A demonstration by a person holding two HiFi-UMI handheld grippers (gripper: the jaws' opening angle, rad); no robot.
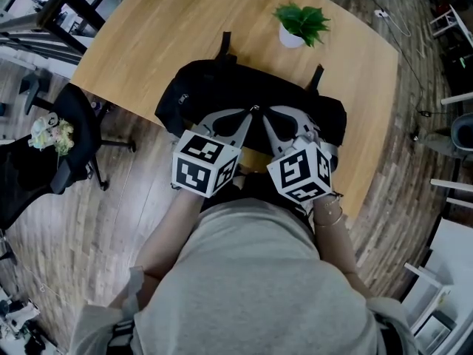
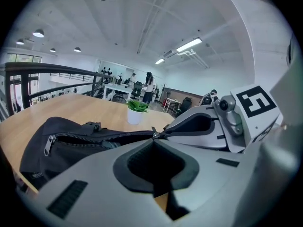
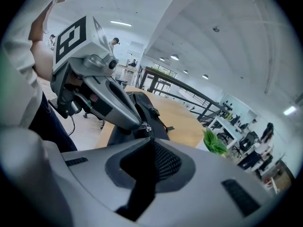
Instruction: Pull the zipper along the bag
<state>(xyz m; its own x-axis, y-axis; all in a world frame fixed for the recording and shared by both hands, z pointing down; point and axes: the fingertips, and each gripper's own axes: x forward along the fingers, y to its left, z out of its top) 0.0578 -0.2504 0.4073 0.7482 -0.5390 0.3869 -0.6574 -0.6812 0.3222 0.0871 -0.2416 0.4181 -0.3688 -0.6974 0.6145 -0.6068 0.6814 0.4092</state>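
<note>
Black bag (image 1: 199, 95) lies across the near edge of the table (image 1: 148, 35); left gripper (image 2: 153, 139) is pinched together on its fabric mid-top, likely bracing, while right gripper (image 3: 149, 132) clamps the zipper pull (image 3: 146, 126) beside it, set to drag.

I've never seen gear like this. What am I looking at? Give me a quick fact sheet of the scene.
Setting: light wooden table
Main item: black fabric bag, lying near the person's edge
Zipper: looks open along the stretch in the left gripper view
Left gripper: jaws together, apparently pinching the bag
Right gripper: jaws closed, apparently on the small metal zipper pull
Nearby: green plant in a white pot, apart from the bag
</note>
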